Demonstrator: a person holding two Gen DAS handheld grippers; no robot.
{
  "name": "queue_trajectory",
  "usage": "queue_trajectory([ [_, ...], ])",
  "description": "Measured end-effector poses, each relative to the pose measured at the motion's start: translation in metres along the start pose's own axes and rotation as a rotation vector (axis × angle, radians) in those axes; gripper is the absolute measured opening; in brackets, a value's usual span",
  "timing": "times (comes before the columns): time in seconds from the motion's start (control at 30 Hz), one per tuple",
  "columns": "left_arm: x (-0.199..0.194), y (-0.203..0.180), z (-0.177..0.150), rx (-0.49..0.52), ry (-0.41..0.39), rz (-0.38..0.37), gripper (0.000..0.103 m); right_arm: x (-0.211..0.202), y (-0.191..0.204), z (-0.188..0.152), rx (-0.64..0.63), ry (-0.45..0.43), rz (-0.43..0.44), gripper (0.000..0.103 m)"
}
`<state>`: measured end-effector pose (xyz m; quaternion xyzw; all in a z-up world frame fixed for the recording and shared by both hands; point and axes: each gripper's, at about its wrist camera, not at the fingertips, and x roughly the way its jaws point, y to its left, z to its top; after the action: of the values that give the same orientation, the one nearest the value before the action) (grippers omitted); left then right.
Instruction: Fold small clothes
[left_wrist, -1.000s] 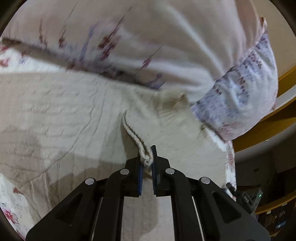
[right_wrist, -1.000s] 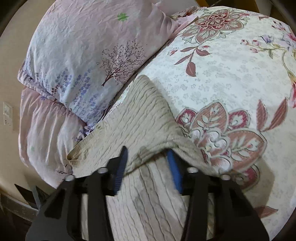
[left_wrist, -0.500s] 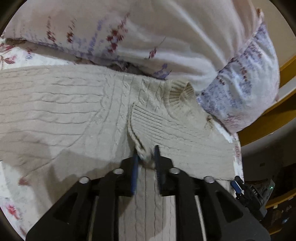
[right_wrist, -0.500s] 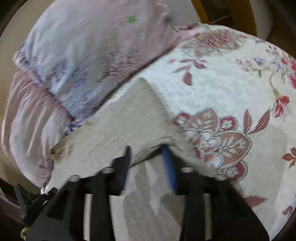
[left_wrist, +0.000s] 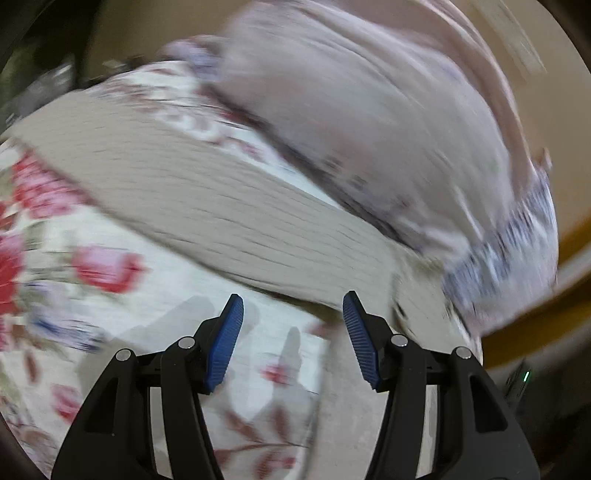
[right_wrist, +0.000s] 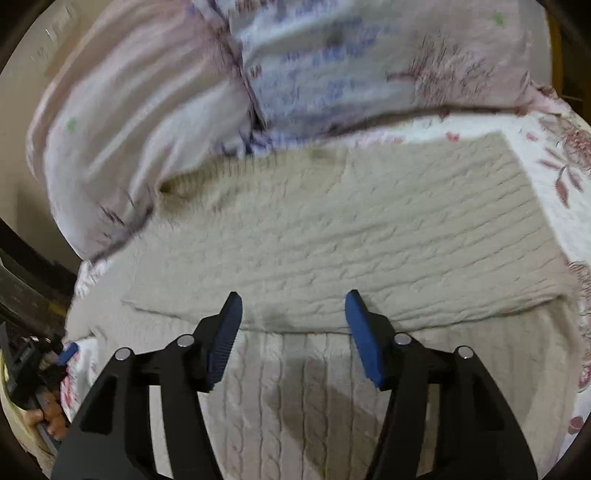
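A cream cable-knit sweater (right_wrist: 351, 236) lies folded on the flowered bedspread (right_wrist: 561, 155), its upper layer ending in an edge just past my right gripper (right_wrist: 293, 306). That gripper's jaws are opening, with nothing between the blue pads, and it hovers over the lower layer. In the blurred left wrist view the sweater (left_wrist: 207, 206) runs as a band across the middle. My left gripper (left_wrist: 293, 306) is also opening with nothing between its pads, above the bedspread (left_wrist: 258, 347) just short of the sweater's near edge. The left gripper (right_wrist: 68, 350) shows at the right view's lower left.
Pale pink and lilac pillows (right_wrist: 295, 62) press against the sweater's far side; the same pillows (left_wrist: 388, 122) fill the upper right of the left view. A wooden bed frame (left_wrist: 532, 317) runs along the right there. A hand (right_wrist: 48, 421) shows at the right view's lower left edge.
Both grippers have let go of the sweater and opened. The left one swung away from the knotted cord to over the bedspread; the right one rolled and now faces the folded sweater squarely.
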<state>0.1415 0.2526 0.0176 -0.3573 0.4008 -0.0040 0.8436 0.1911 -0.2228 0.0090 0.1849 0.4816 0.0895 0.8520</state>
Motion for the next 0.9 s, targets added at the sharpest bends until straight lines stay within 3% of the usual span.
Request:
queue_trajectory([
  [0.3,-0.006,0.069,0.029,-0.340,-0.076,-0.021,0.055,-0.016,-0.013,-0.009,0.059,-0.004,0.085,0.064],
  [0.47,-0.006,0.095,0.037,-0.498,-0.110,-0.076,0.050,-0.013,-0.014,-0.012,0.068,0.006,0.093,0.066],
  [0.63,-0.006,0.110,0.039,-0.589,-0.127,-0.107,0.039,-0.012,-0.013,-0.013,0.074,0.011,0.108,0.066],
  [0.73,-0.007,0.119,0.038,-0.633,-0.132,-0.113,0.028,-0.013,-0.014,-0.013,0.077,0.008,0.113,0.066],
  [0.83,-0.008,0.128,0.038,-0.672,-0.142,-0.103,0.009,-0.014,-0.016,-0.013,0.077,0.006,0.118,0.066],
  [0.9,-0.007,0.130,0.039,-0.675,-0.144,-0.103,0.006,-0.017,-0.018,-0.013,0.076,0.003,0.125,0.066],
])
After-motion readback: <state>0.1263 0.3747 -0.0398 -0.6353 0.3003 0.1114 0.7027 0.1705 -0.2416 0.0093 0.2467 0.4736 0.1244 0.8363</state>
